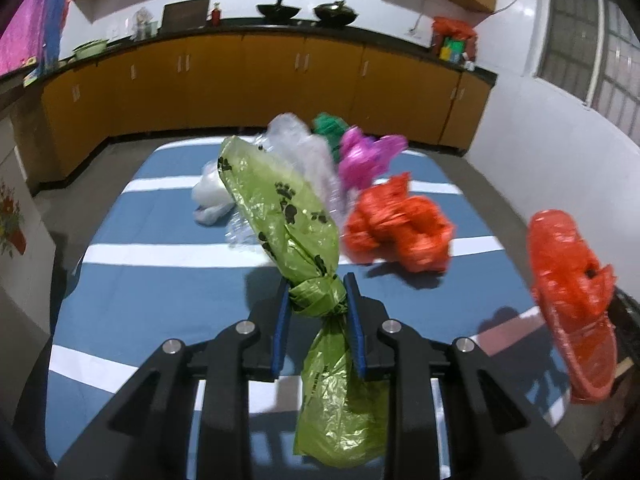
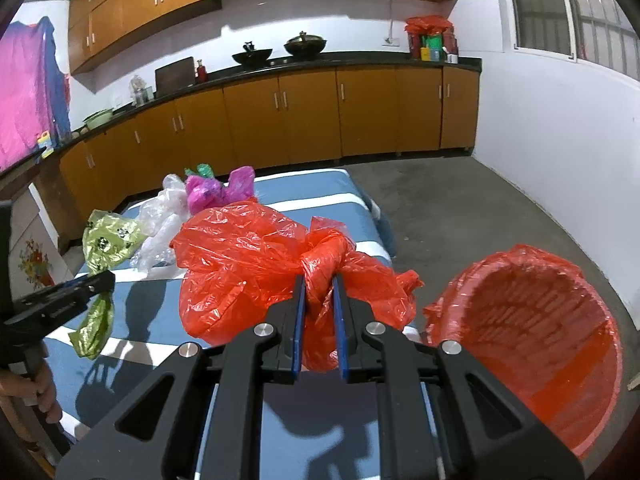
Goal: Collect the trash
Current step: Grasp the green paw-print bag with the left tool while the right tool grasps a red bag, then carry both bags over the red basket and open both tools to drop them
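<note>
A: Left gripper (image 1: 318,300)?

B: Clamped on the knot of the green bag (image 1: 280,204), which is printed with black paw marks. Bag held up off the table (image 1: 160,280); its tail hangs down between the fingers.

A: Right gripper (image 2: 319,300)?

B: Closed narrow on the knot of a red bag (image 2: 240,264). Bag sits near the table's right edge, at or just above the striped blue cloth. I cannot tell whether it touches.

A: What lies at the far end?

B: A clear bag (image 1: 296,148), a pink bag (image 1: 364,158) and a green scrap (image 1: 328,128) behind it, bunched together near the far edge. A white bag (image 1: 210,196) lies just left of them.

A: The bin (image 2: 532,344)?

B: Red-lined basket, on the floor just off the table's right edge, mouth tilted toward the right camera. Bare concrete floor (image 2: 460,200) opens beyond it to the white wall. Table's near half, between both grippers, is open cloth with shadows only.
</note>
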Demonstrator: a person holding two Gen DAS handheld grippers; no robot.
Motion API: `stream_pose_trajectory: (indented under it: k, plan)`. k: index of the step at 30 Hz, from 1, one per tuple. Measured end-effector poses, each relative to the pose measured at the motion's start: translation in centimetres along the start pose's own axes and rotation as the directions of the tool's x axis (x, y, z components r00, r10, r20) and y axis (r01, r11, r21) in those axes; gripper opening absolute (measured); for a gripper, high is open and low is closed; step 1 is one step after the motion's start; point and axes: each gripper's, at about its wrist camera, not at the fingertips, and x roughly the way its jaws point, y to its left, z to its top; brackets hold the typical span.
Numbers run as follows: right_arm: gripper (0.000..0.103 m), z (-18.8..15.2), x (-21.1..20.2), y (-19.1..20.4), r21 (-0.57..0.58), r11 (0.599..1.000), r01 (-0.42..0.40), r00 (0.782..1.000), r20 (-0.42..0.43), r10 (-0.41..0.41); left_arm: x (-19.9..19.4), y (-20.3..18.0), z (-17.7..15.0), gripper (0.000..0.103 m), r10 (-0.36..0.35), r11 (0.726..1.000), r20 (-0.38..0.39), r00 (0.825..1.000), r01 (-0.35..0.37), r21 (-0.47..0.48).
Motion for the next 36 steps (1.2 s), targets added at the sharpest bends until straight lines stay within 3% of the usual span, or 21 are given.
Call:
stream_pose_trajectory:
  k: [11,21,28,36]
  plan:
    - [0.014,-0.4,-2.5,-3.6,0.059,0.996,0.061,0.998,0.023,-0.062,-3.5,-6.1,0.5,0.026,-0.138,0.986,0.065,0.988,0.131,0.098]
    - [0.014,-0.9,-4.6,-7.9,0.114,0.983,0.146,0.988,0.040,-0.151,-4.2,-12.2,0.4,0.026,-0.255,0.954,0.050,0.966,0.243,0.176]
    - [0.014,-1.4,-6.4,-10.6,0.144,0.964,0.225,0.971,0.053,-0.235,-3.8,-16.9,-0.2,0.026,-0.346,0.916,0.017,0.938,0.334,0.225]
    - [0.014,-2.2,-8.4,-14.0,0.195,0.923,0.333,0.936,0.047,-0.348,-3.3,-22.1,-1.4,0.026,-0.441,0.856,-0.037,0.897,0.433,0.281]
